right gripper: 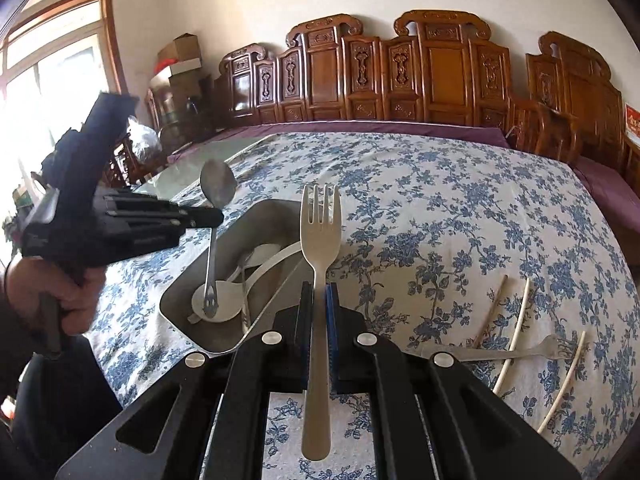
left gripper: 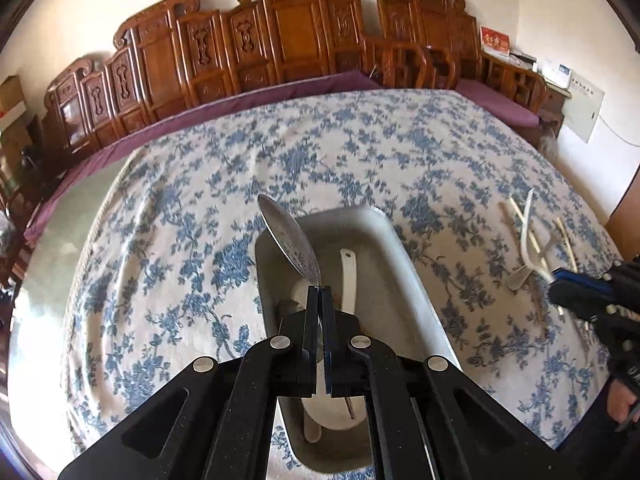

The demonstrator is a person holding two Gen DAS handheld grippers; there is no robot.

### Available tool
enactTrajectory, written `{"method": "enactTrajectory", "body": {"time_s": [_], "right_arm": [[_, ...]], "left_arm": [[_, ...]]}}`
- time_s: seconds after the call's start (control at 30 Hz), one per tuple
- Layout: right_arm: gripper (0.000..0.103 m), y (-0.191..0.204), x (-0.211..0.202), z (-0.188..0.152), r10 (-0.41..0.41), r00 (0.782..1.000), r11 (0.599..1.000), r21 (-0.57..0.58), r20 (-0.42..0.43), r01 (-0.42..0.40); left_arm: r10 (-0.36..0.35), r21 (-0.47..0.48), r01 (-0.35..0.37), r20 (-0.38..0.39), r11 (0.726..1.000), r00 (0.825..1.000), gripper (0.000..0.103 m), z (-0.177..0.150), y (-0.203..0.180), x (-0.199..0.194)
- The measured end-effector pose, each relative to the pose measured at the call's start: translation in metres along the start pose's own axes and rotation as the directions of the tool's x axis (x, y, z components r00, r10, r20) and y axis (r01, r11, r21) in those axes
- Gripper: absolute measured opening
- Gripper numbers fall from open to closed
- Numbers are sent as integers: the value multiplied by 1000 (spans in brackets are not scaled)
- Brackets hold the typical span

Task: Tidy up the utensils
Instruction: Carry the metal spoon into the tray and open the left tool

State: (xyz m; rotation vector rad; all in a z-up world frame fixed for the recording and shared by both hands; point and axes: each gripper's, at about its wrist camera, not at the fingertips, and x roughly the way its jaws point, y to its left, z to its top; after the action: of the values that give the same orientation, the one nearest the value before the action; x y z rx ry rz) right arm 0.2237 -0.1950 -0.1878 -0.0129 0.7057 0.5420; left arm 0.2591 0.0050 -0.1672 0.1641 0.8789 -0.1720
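Note:
My left gripper (left gripper: 320,290) is shut on a metal spoon (left gripper: 290,238), bowl up, held over the grey tray (left gripper: 404,264); it also shows in the right wrist view (right gripper: 208,216) with the spoon (right gripper: 218,188) hanging into the tray (right gripper: 240,224). The tray holds white spoons (left gripper: 348,276) and other utensils. My right gripper (right gripper: 319,288) is shut on a beige fork (right gripper: 320,232), tines up, just right of the tray. It shows at the edge of the left wrist view (left gripper: 576,292).
Pale chopsticks (right gripper: 520,320) and a metal fork (right gripper: 516,354) lie on the blue floral tablecloth (right gripper: 440,208) to the right. Carved wooden benches (right gripper: 400,76) with purple cushions line the far side. A glass table edge (left gripper: 48,264) is bare at left.

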Motion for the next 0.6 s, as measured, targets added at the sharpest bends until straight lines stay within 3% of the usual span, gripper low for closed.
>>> {"method": "enactTrajectory", "body": {"time_s": [0.6], "right_arm": [[8,-13,20,-8,-20,999,1000,21,-50,21]], "left_arm": [[-33,-54,31,-26,998,999,1,-8,1,45]]}}
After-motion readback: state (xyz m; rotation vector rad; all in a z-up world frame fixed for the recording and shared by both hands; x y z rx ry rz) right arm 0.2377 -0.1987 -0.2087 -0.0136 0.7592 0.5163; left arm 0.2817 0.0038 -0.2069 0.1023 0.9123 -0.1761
